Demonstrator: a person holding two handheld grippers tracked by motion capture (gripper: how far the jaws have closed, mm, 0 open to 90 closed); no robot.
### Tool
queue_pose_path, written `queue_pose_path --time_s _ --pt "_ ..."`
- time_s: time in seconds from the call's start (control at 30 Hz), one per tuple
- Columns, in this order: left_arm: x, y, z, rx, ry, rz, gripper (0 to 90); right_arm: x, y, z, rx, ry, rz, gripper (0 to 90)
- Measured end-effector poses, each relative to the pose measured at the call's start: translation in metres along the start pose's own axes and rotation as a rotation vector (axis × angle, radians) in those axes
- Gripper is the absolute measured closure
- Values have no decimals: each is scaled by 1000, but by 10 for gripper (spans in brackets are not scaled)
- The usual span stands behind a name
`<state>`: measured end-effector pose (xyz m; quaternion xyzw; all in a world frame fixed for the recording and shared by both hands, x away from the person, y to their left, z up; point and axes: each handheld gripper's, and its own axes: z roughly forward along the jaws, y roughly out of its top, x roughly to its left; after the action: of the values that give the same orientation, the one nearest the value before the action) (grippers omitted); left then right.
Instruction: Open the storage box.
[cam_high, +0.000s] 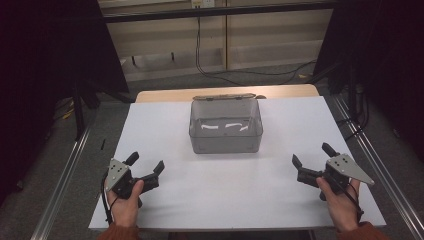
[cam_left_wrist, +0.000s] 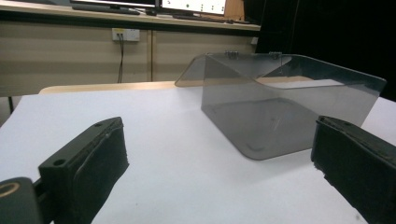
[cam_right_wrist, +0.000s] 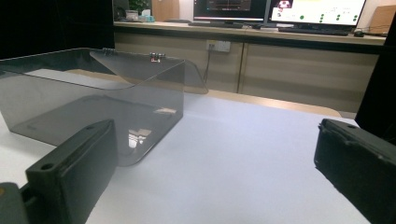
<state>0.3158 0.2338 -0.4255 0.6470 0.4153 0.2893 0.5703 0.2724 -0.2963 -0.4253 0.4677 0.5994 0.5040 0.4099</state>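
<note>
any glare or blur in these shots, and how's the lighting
High view: white glare streaks on the clear box, dark surroundings, evenly lit white table. Left gripper view: soft jaws up close, box fairly sharp. Right gripper view: bright monitors behind, a small reflection on the box.

- The table (cam_high: 220, 195) has a plain white top, with no pattern; a strip of pale wood shows along its far edge.
- The box (cam_high: 226, 126) is smoky grey see-through plastic, with white glints of light on its inside; its open lid (cam_high: 225, 97) is the same grey tint.
- The left hand-held gripper (cam_high: 146, 165) is black, with a grey three-cornered plate on top.
- The right hand-held gripper (cam_high: 311, 155) is black too, with a grey plate.
- The sleeves (cam_high: 117, 233) are rust orange.
- The floor (cam_high: 60, 160) is dull grey.
- The cabinet fronts (cam_left_wrist: 60, 56) behind are beige.
- The curtains (cam_high: 45, 55) at both sides are black.
</note>
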Motion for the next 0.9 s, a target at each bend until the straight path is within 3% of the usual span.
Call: queue_pose_path --time_s 0.37,0.57,0.67,0.9 --pt "-2 -7 -11 22 10 -8 35 -5 -9 -17 7 -14 26 15" --pt "-2 -13 -11 30 25 -2 35 -10 -17 -21 33 -27 18 7" --pt "0 -14 -10 29 42 -6 34 -11 -22 -20 65 -36 50 7" --pt "-1 -13 -7 28 24 -14 34 -11 -20 -18 28 -41 57 7"
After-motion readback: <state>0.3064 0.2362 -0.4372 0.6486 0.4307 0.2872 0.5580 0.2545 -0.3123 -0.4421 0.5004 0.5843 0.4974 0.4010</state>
